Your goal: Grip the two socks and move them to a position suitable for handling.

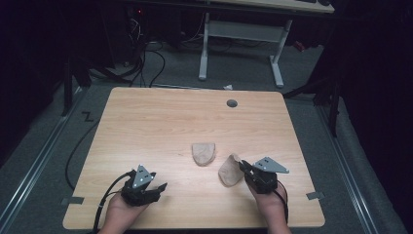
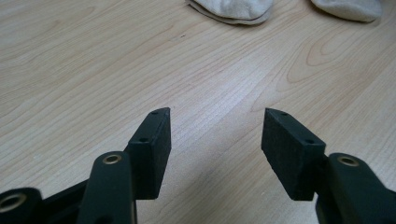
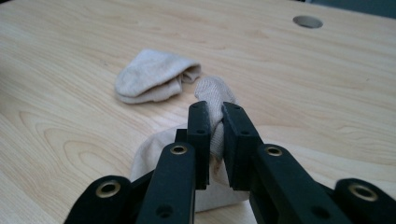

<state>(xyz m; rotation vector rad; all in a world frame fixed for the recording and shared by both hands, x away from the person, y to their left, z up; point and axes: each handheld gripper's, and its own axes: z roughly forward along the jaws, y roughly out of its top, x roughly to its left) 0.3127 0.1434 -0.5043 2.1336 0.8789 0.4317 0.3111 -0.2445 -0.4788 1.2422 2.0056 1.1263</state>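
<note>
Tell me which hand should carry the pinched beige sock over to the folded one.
Right. The right gripper already pinches the beige fabric sock, beside the folded beige sock. The left gripper sits open, farther away.

left gripper black, grey plate, black cable | right gripper black jaws, brass screws

Dim room, evenly lit table, soft shadows, slightly soft focus
</note>
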